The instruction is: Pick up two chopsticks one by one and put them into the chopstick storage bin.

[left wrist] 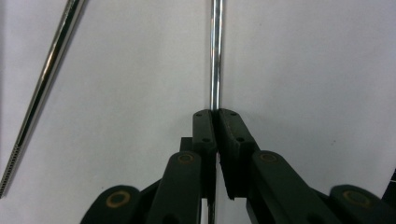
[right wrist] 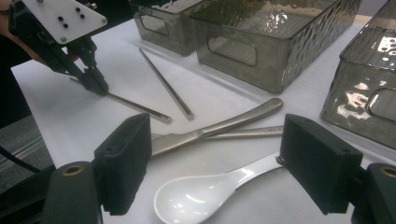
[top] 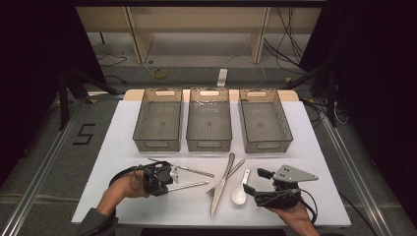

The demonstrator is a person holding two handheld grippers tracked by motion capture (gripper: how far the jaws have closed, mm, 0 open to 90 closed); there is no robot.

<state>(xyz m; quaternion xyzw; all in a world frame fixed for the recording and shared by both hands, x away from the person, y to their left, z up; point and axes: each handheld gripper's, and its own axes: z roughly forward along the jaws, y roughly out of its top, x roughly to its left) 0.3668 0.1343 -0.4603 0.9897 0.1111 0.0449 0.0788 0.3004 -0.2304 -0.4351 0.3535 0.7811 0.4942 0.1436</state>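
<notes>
My left gripper [top: 170, 186] is shut on the near end of a metal chopstick [top: 192, 185]; its own view has the jaws [left wrist: 216, 114] closed on the chopstick [left wrist: 215, 56], which runs straight ahead. A second chopstick [top: 184, 168] lies just beyond it. My right gripper [top: 253, 181] stands open, its fingers either side of a white ceramic spoon [right wrist: 201, 196] on the table. A steel knife [top: 222, 186] and a fork [top: 227, 178] lie crossed just left of the spoon [top: 240, 191].
Three empty smoky plastic bins [top: 152, 144], [top: 209, 145], [top: 268, 146] stand in a row at the back of the white tabletop [top: 123, 147]. The table's front edge is close behind both hands. Dark floor with cables surrounds the table.
</notes>
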